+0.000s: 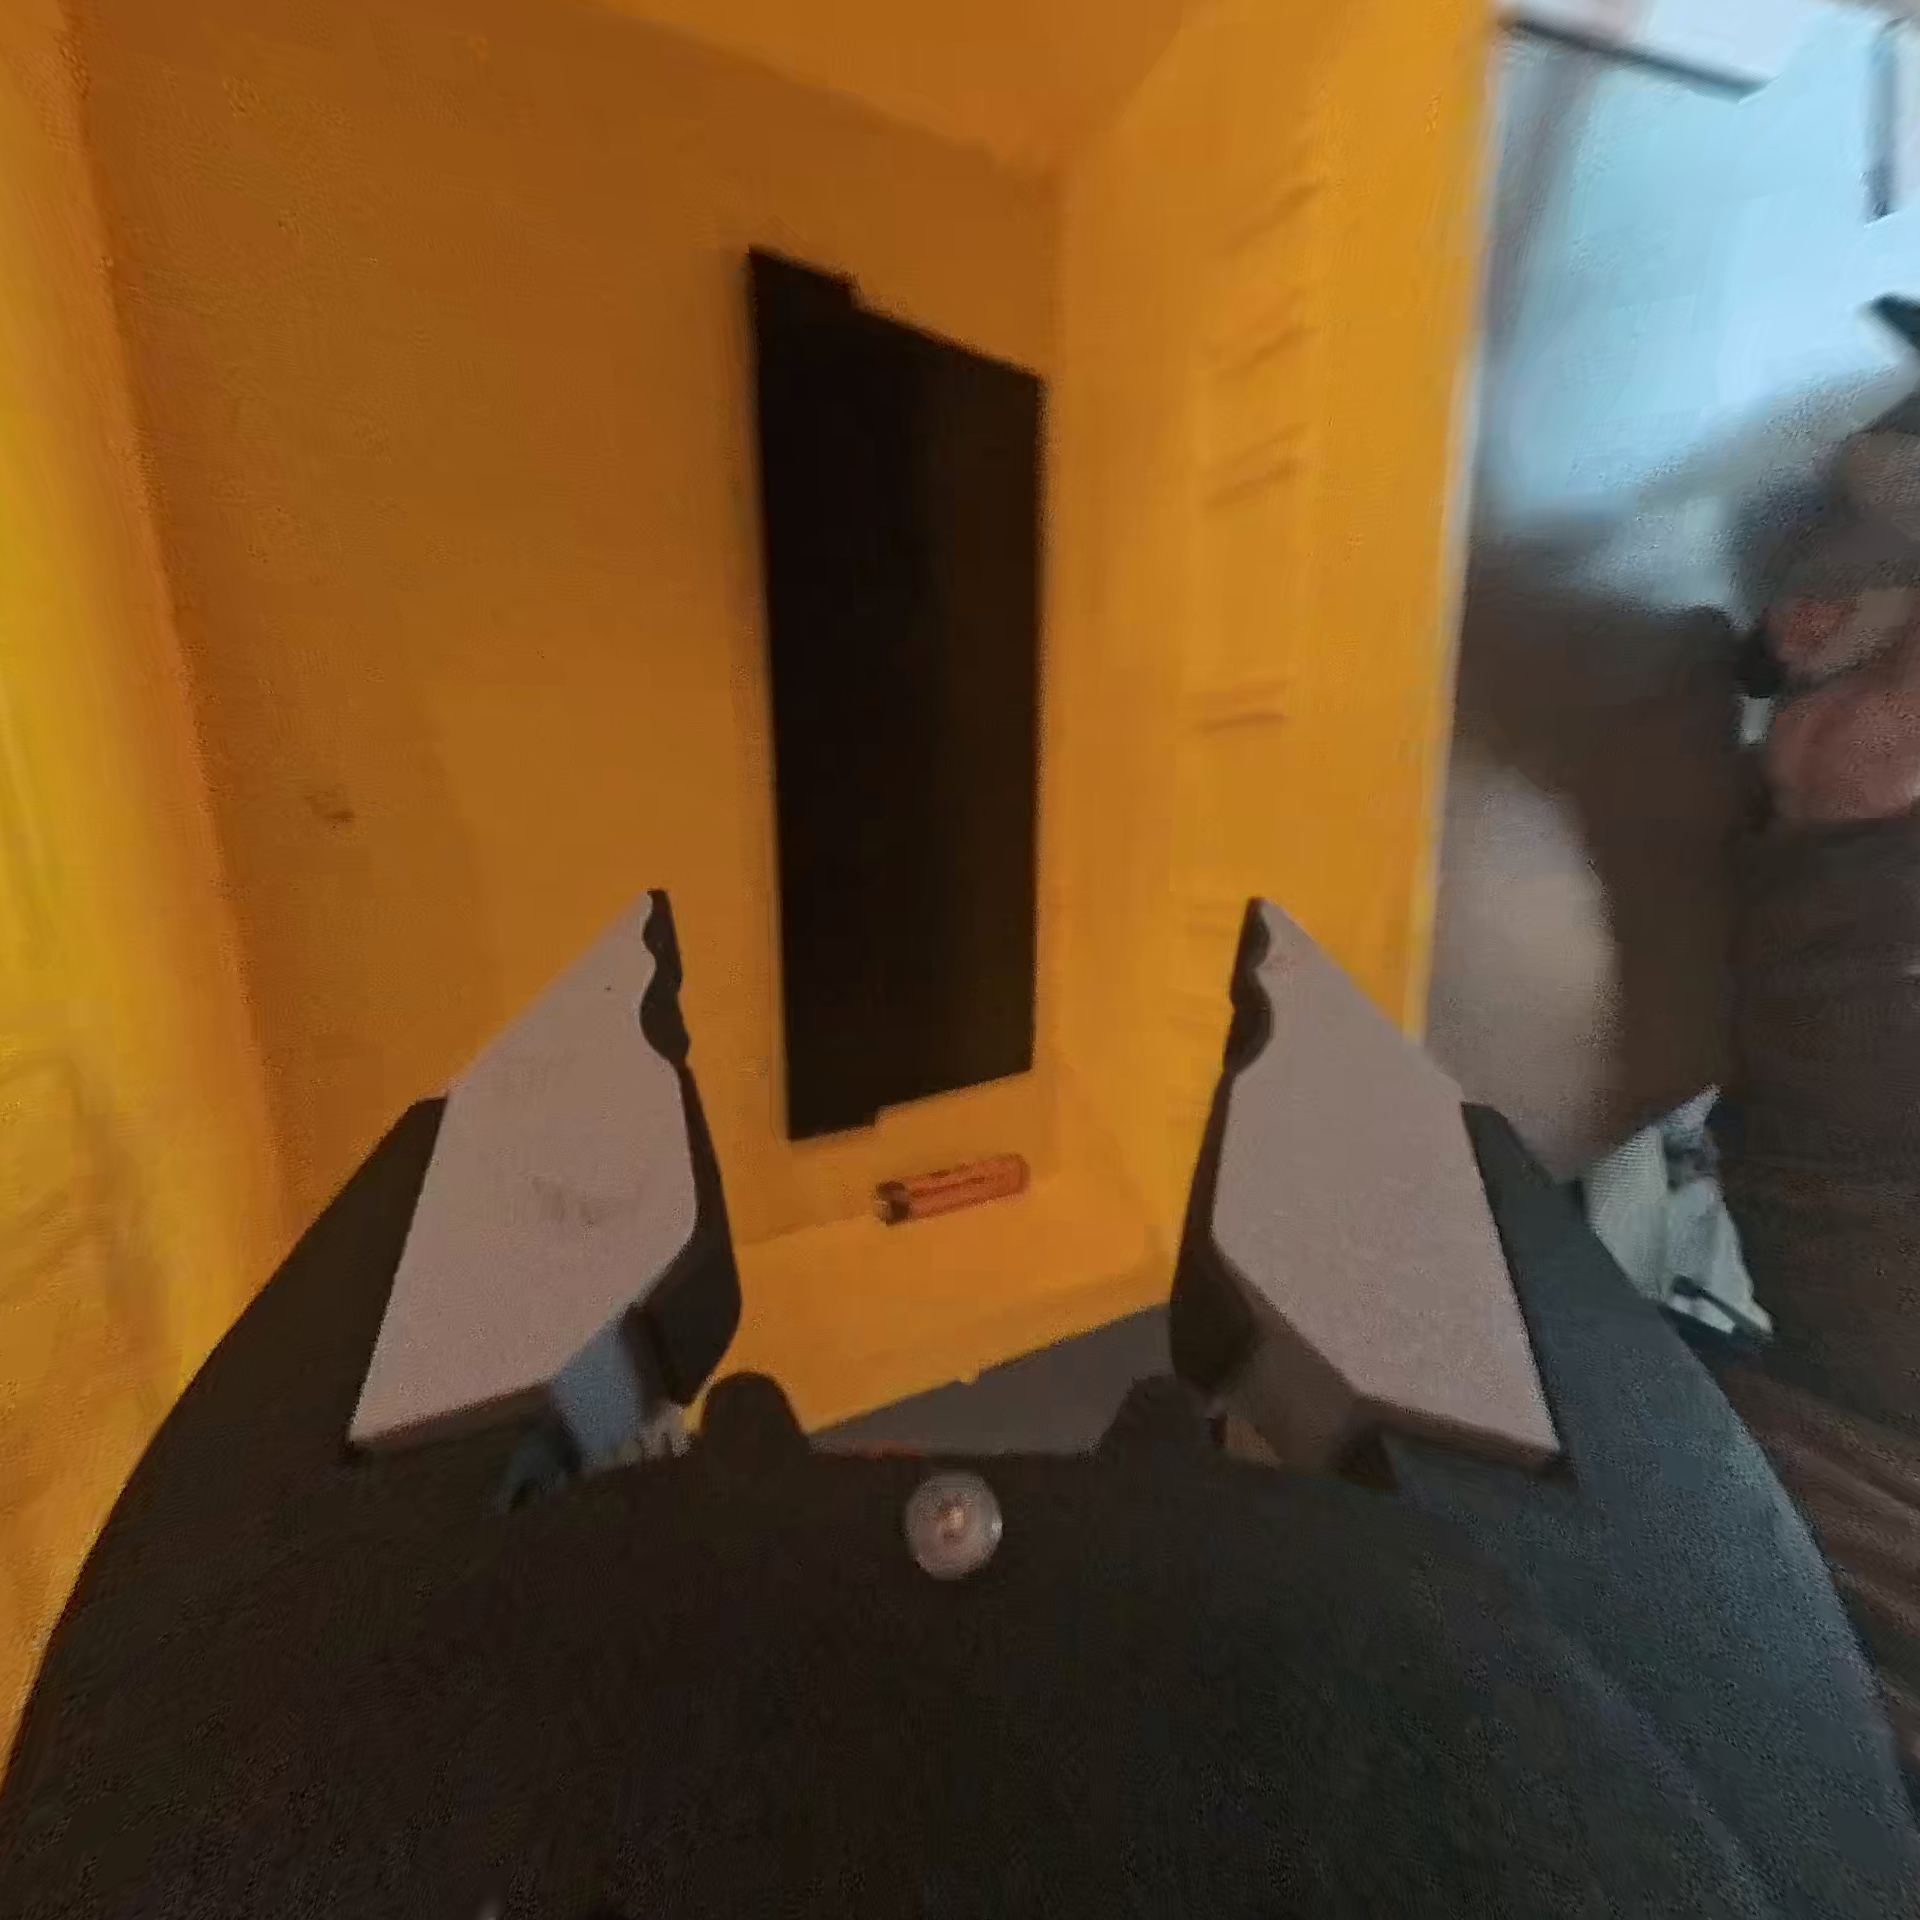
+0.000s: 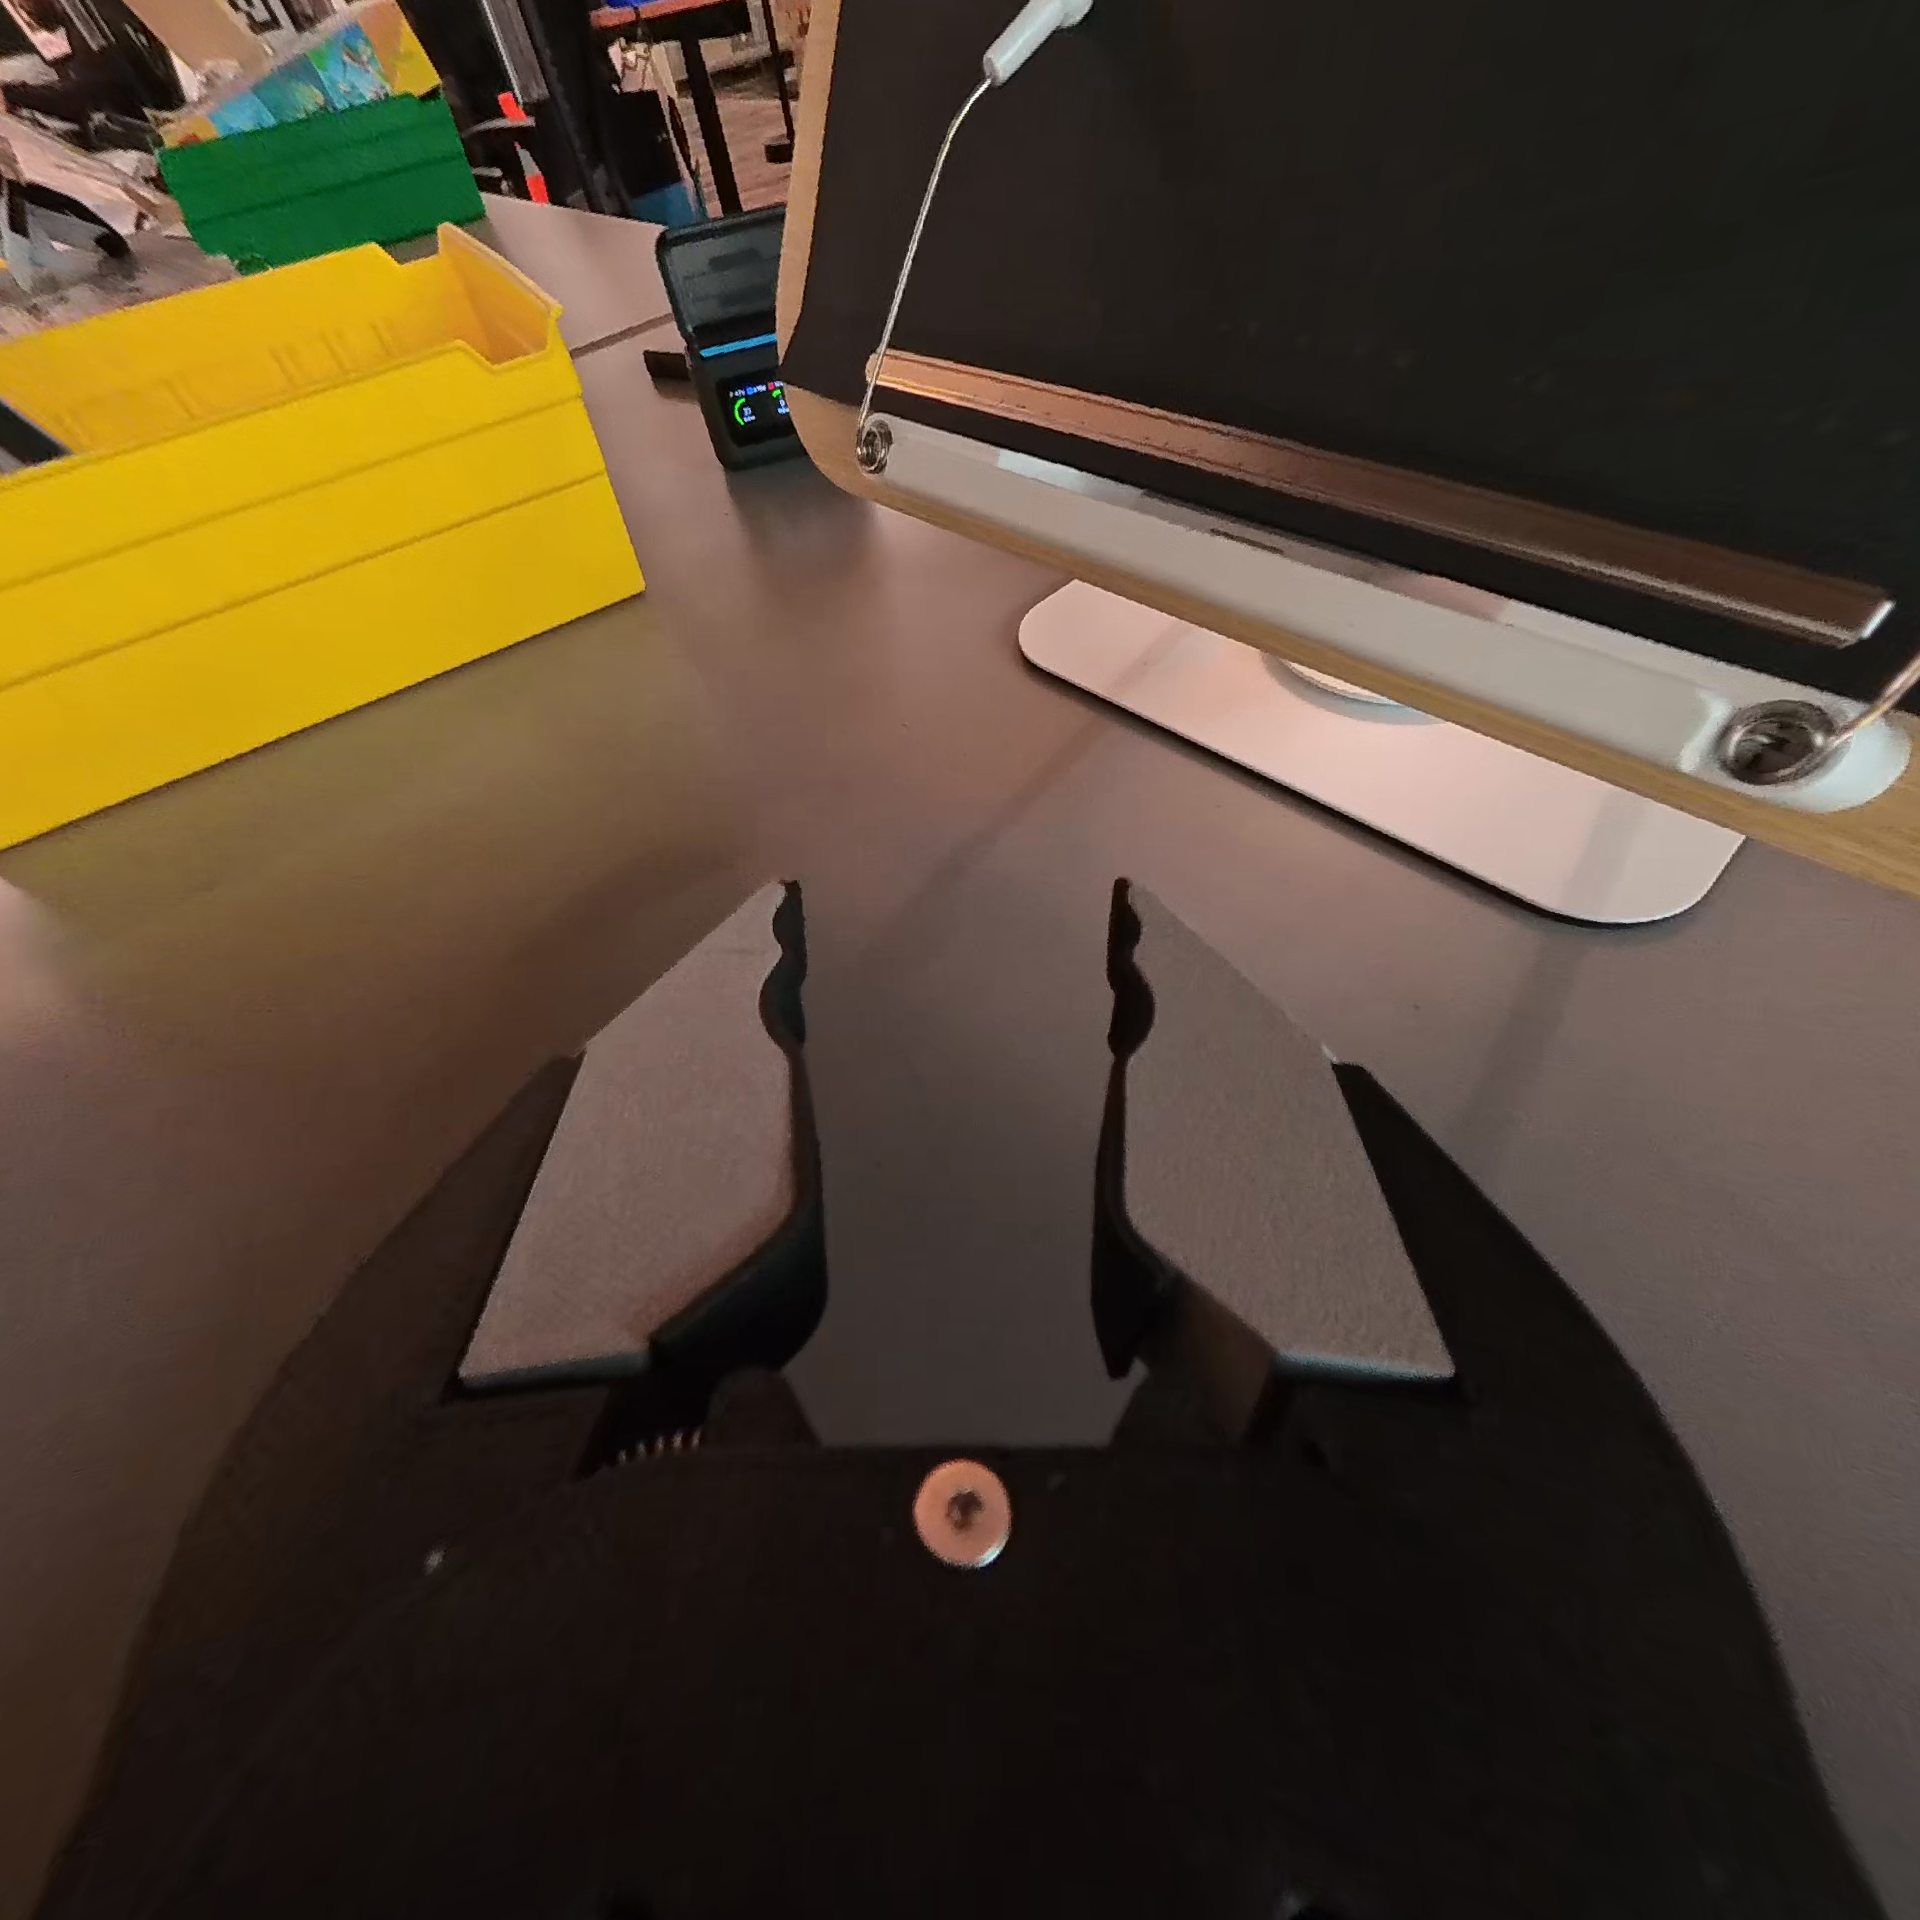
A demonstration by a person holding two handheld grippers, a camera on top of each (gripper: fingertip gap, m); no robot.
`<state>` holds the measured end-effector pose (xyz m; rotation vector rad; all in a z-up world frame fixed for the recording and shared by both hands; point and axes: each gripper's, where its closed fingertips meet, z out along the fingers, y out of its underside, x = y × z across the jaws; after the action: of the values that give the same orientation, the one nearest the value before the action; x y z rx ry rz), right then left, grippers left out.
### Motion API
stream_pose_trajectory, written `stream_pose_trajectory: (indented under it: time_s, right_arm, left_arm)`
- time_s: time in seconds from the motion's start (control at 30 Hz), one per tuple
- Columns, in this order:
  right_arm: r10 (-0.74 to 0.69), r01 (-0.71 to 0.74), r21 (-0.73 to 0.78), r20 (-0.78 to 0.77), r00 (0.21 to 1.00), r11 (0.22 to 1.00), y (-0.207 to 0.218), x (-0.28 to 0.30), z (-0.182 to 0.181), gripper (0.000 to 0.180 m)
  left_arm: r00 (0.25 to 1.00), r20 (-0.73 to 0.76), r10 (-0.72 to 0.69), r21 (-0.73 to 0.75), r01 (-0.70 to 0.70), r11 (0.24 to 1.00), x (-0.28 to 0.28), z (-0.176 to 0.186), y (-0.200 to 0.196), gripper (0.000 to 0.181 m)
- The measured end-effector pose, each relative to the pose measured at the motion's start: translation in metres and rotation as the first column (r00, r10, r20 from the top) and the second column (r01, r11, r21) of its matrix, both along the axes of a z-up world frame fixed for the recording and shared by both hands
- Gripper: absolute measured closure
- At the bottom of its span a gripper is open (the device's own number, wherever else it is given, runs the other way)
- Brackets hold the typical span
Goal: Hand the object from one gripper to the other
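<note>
Yellow plastic filled the left wrist view: the left gripper (image 1: 961,914) pointed into a yellow bin (image 1: 468,623) with its jaws spread wide and nothing between them. Its fingers (image 1: 561,1174) were grey, flat-faced wedges with black scalloped inner edges, mounted on a black body. On the bin floor lay a small cylindrical battery (image 1: 951,1184), copper-coloured, on its side just beyond the fingertips and touching neither. Behind it a flat black rectangular panel (image 1: 899,686) lay lengthwise toward the far wall. The bin walls were smooth, with shallow ribs on the right side. The room to the right of the bin was too blurred to identify.

The right gripper (image 2: 956,894) hovered over a smooth grey-brown table (image 2: 416,987), jaws partly open and empty. To the far left stood the bin (image 2: 291,540), stepped on its outer wall, with a green bin (image 2: 312,177) behind it. A stand (image 2: 1351,727) with a white base, wood-edged dark panel and wire clip stood to the right. A small dark device (image 2: 743,343) with a lit screen sat between bin and stand.
</note>
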<state>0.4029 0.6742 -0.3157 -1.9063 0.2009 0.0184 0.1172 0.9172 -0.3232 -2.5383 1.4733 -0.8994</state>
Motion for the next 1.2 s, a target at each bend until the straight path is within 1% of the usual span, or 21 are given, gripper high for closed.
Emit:
stream_pose_trajectory:
  time_s: [0.17,0.2,0.23,0.4,0.5,0.53,0.67,0.73,0.77,0.83,0.93,1.03,1.1,1.2]
  right_arm:
    - [0.007,-0.007,0.006,-0.014,1.0,1.0,0.001,0.0,0.0,0.124]
    - [0.012,-0.012,0.007,-0.021,1.0,1.0,0.002,-0.001,0.0,0.124]
    - [0.015,-0.014,0.007,-0.025,1.0,1.0,0.002,-0.002,0.0,0.124]
    - [0.022,-0.022,0.004,-0.009,1.0,1.0,0.002,-0.004,0.0,0.126]
    - [0.024,-0.024,0.003,-0.013,1.0,1.0,0.003,-0.004,0.0,0.126]
    - [0.025,-0.025,0.004,-0.016,1.0,1.0,0.002,-0.004,0.0,0.127]
    - [0.023,-0.023,0.014,-0.03,0.999,1.0,0.002,-0.003,0.001,0.127]
    - [0.022,-0.021,0.019,-0.036,0.999,1.0,0.001,-0.003,0.001,0.128]
    - [0.021,-0.02,0.022,-0.039,0.999,1.0,0.001,-0.002,0.002,0.128]
    - [0.019,-0.018,0.027,-0.045,0.999,0.999,0.001,-0.002,0.002,0.128]
    - [0.018,-0.016,0.034,-0.057,0.998,0.999,0.0,-0.001,0.003,0.128]
    - [0.018,-0.015,0.044,-0.069,0.997,0.999,-0.001,0.0,0.004,0.129]
    - [0.02,-0.017,0.045,-0.075,0.997,0.999,-0.001,0.0,0.004,0.129]
    - [0.024,-0.021,0.042,-0.075,0.997,0.999,0.0,0.0,0.004,0.129]
  left_arm:
    - [0.993,-0.095,-0.075,-0.037,0.071,0.997,0.002,-0.031,-0.017,0.073]
    - [0.99,-0.118,-0.081,-0.018,0.079,0.997,0.003,-0.036,-0.016,0.078]
    - [0.99,-0.117,-0.084,0.001,0.084,0.996,0.005,-0.037,-0.015,0.083]
    - [0.987,-0.143,-0.074,-0.003,0.074,0.997,0.007,-0.038,-0.015,0.085]
    - [0.99,-0.124,-0.07,-0.068,0.062,0.996,0.007,-0.036,-0.023,0.099]
    - [0.991,-0.116,-0.069,-0.07,0.061,0.996,0.007,-0.036,-0.023,0.1]
    - [0.989,-0.123,-0.086,-0.037,0.082,0.996,0.005,-0.038,-0.023,0.102]
    - [0.982,-0.157,-0.103,0.021,0.107,0.994,0.002,-0.042,-0.019,0.113]
    - [0.979,-0.171,-0.113,0.044,0.122,0.992,0.002,-0.043,-0.02,0.114]
    - [0.974,-0.196,-0.116,0.065,0.131,0.989,0.003,-0.043,-0.023,0.106]
    - [0.962,-0.243,-0.12,0.075,0.142,0.987,0.001,-0.044,-0.024,0.107]
    - [0.973,-0.198,-0.118,0.022,0.125,0.992,0.005,-0.035,-0.025,0.108]
    - [0.978,-0.16,-0.131,-0.066,0.122,0.99,0.006,-0.03,-0.031,0.117]
    - [0.986,-0.096,-0.133,-0.244,0.107,0.964,0.008,-0.026,-0.044,0.14]
